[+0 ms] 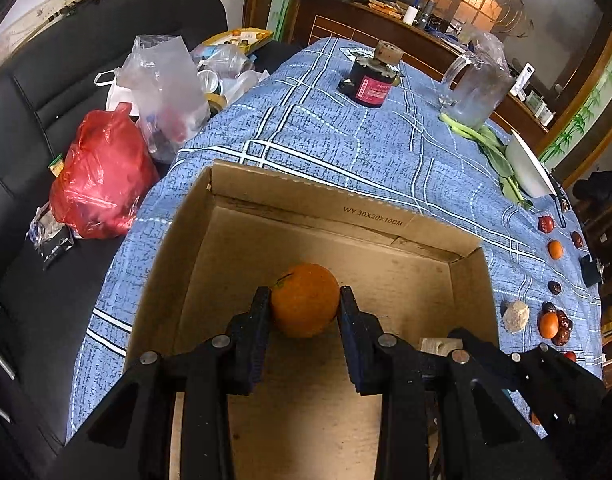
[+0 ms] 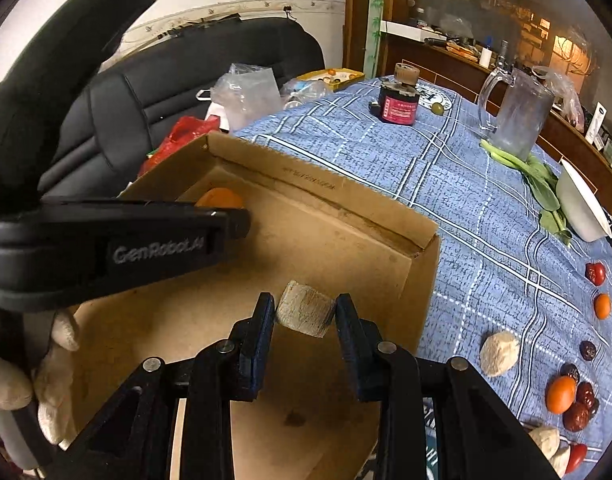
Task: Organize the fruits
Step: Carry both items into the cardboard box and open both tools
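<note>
My left gripper (image 1: 305,298) is shut on an orange (image 1: 305,300), held inside the open cardboard box (image 1: 310,204) over its floor. In the right wrist view my right gripper (image 2: 305,308) is shut on a pale beige chunk (image 2: 304,309), held above the same cardboard box (image 2: 314,196) near its right wall. The left gripper's black body (image 2: 118,240) crosses that view at the left, a gloved hand (image 2: 46,372) below it, and the orange (image 2: 219,198) peeks out behind it. More fruit lies on the blue cloth: a small orange (image 2: 561,394), red dates (image 2: 582,406) and another beige piece (image 2: 499,353).
A blue checked cloth (image 1: 346,132) covers the table. On it stand a dark jar (image 1: 372,80), a glass mug (image 1: 476,88), green leaves (image 1: 494,152) and a white bowl (image 1: 530,168). Left of the table, a black seat (image 1: 46,92) holds a red bag (image 1: 102,172) and clear bags (image 1: 166,84).
</note>
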Demonstrator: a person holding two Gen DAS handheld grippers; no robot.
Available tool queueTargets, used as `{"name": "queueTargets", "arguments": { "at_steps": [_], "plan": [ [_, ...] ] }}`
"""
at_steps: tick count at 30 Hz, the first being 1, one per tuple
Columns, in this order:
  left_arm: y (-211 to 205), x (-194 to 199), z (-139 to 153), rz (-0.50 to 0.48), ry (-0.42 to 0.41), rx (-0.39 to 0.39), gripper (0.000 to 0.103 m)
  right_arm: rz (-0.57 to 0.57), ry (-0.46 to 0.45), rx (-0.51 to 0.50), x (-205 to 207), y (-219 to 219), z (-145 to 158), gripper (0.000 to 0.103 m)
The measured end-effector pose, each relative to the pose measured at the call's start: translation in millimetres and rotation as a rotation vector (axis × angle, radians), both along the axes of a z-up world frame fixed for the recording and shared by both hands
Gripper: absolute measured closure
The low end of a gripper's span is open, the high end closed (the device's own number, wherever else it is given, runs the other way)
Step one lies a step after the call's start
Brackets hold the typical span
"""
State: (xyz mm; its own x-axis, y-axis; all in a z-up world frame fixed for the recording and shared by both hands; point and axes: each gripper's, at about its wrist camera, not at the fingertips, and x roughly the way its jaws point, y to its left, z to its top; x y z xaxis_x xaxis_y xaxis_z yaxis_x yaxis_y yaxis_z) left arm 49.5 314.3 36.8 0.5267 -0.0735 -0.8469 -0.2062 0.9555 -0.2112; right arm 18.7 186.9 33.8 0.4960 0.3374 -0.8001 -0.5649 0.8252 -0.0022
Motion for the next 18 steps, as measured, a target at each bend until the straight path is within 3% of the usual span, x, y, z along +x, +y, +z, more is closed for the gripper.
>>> {"name": "queueTargets", "arguments": {
  "at_steps": [5, 8, 9, 12, 15, 18],
  "plan": [
    [-0.5, 2.2, -0.4, 0.0, 0.001, 0.016, 0.07, -0.009, -0.027, -0.042, 3.5, 4.3, -7.0, 0.068],
    [-0.8, 1.4, 1.8, 0.007, 0.0, 0.018, 0.061, -0.017, -0.028, -0.037, 4.2, 2.8, -5.7, 0.068],
    [0.3, 0.6, 3.5, 0.01, -0.002, 0.009, 0.059, -0.016, -0.034, -0.034, 3.4, 2.4, -4.2, 0.066],
    [4.5, -4.0, 12.4, 0.026, -0.01, -0.026, 0.055, -0.017, -0.056, -0.015, -0.6, -0.3, 3.9, 0.046],
    [7.3, -13.6, 28.0, 0.039, -0.037, -0.04, 0.053, -0.016, -0.073, 0.022, -7.0, -7.5, 17.8, 0.044],
    [10.3, -29.5, 48.1, 0.058, -0.076, -0.056, 0.045, -0.016, -0.104, 0.07, -18.7, -23.0, 40.3, 0.044]
  ]
}}
